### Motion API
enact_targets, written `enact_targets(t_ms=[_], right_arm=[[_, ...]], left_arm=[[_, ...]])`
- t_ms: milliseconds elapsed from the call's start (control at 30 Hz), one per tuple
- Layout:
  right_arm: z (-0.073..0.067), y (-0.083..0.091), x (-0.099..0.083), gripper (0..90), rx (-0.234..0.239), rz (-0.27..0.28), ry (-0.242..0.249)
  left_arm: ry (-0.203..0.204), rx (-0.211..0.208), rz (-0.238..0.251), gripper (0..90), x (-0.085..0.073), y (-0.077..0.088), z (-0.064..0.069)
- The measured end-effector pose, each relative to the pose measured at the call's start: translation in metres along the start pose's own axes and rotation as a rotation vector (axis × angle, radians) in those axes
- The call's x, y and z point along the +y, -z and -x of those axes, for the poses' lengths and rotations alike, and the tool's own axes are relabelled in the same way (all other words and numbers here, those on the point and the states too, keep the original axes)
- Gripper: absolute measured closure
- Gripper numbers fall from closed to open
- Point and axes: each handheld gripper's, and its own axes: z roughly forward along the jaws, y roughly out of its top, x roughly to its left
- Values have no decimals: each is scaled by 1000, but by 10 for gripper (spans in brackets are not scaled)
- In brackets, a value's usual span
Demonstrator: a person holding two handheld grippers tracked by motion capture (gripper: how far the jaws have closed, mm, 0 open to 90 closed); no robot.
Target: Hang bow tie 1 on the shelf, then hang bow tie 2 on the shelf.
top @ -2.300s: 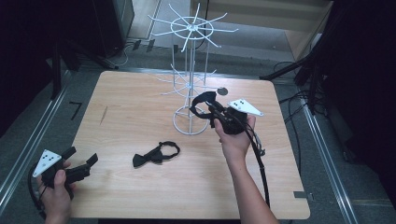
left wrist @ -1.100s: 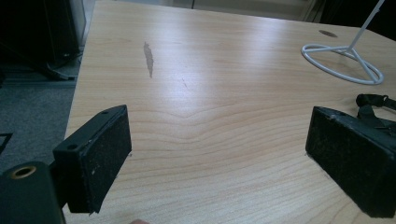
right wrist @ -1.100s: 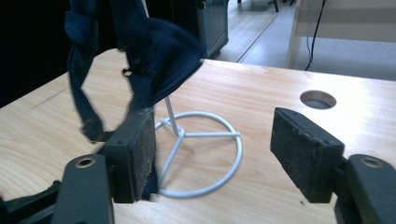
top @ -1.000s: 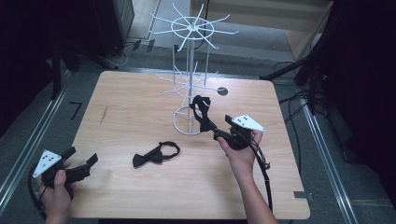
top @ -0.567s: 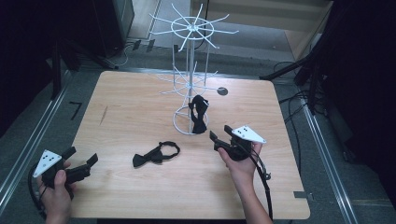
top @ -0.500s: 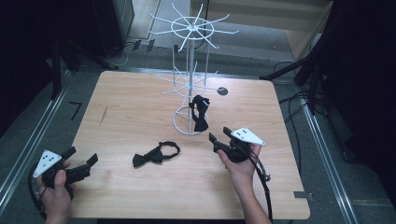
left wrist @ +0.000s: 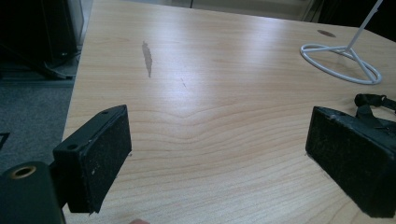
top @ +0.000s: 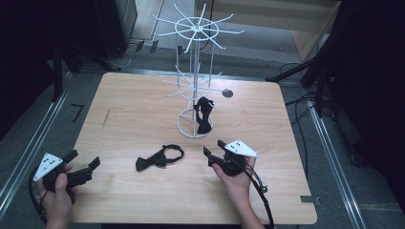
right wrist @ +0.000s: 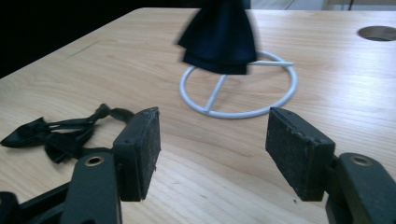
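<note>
We see one bow tie (top: 204,114) hanging on the white wire rack (top: 195,86), another bow tie (top: 159,157) flat on the table (top: 143,105); our right gripper (top: 216,151) gapes empty nearby, left gripper (top: 83,161) wide too.

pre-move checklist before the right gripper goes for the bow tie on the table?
1. Right gripper open and empty: ok, its jaws stand apart with bare wood between them in the right gripper view.
2. Bow tie reachable on the table: ok, it lies flat just left of the right gripper.
3. Path to it clear: ok, only wood lies between.
4. Hung tie secure on the rack: cannot tell, it hangs on a lower arm but the hook point is too small to see.
5. Left gripper out of the way: ok, open near the table's left front corner.
6. Free rack arms: ok, several upper arms are bare.
</note>
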Motion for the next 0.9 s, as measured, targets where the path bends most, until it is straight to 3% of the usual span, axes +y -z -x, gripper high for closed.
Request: enact_targets(t_ms=[567, 900], right_arm=[[-31, -16, -3, 382, 65, -16, 8], [-56, -34, 5, 424, 113, -34, 67]], left_arm=[[2, -3, 3, 79, 0, 1, 0], [1, -1, 2, 79, 0, 0, -1]])
